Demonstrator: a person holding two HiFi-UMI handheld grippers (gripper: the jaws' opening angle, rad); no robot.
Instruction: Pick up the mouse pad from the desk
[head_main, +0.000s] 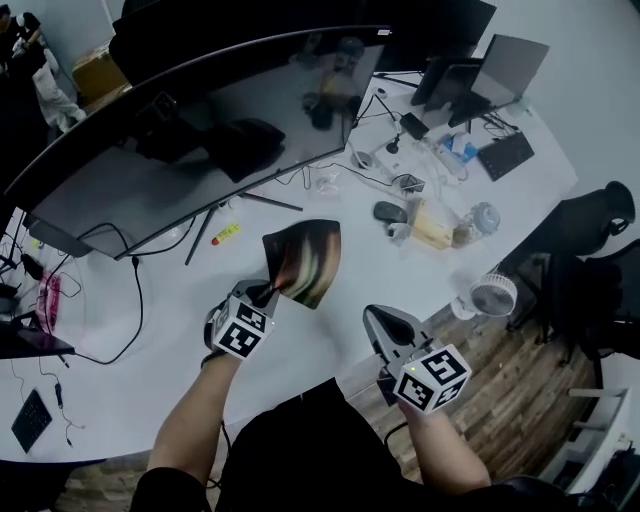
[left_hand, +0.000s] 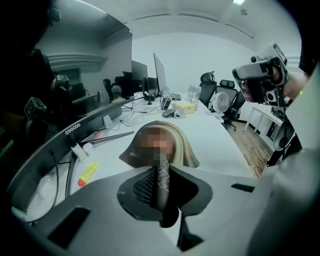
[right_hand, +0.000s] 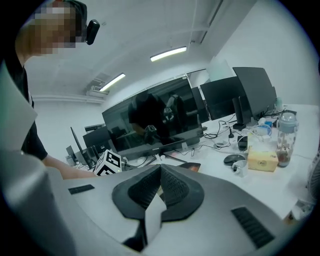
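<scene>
The mouse pad (head_main: 305, 262) is a thin dark sheet with a swirl of colours, curled and held above the white desk (head_main: 150, 370). My left gripper (head_main: 272, 292) is shut on its near edge. In the left gripper view the pad (left_hand: 172, 145) stands up between the closed jaws of that gripper (left_hand: 161, 172), drooping at both sides. My right gripper (head_main: 375, 318) hovers to the right of the pad, apart from it, with its jaws shut on nothing (right_hand: 160, 169). One corner of the pad (right_hand: 192, 165) shows just past them.
A wide curved monitor (head_main: 200, 130) spans the back of the desk, with a yellow marker (head_main: 226, 234) by its stand. To the right lie a mouse (head_main: 389, 212), a tissue box (head_main: 432, 228), a jar (head_main: 484, 217) and a small fan (head_main: 492, 295). Office chairs (head_main: 590, 260) stand beyond the desk edge.
</scene>
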